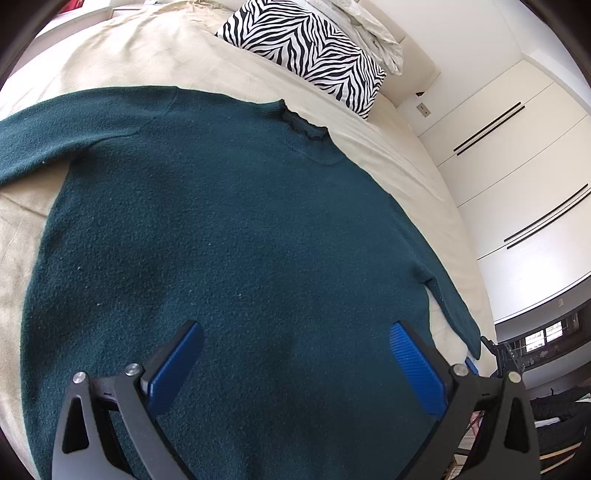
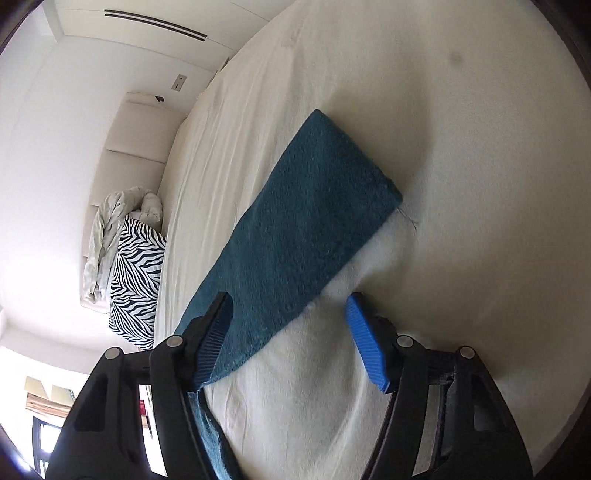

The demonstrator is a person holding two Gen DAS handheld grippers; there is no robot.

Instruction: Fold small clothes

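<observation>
A dark teal sweater lies flat on the cream bed sheet, collar toward the pillows, sleeves spread to both sides. My left gripper is open just above the sweater's lower body, its blue pads apart with nothing between them. In the right wrist view one teal sleeve lies straight on the sheet, cuff pointing away. My right gripper is open over the sleeve's near part, the left pad above the sleeve's edge, the right pad over bare sheet.
A zebra-print pillow and a crumpled pale duvet sit at the head of the bed. White wardrobe doors run along the bed's side. The pillow also shows in the right wrist view.
</observation>
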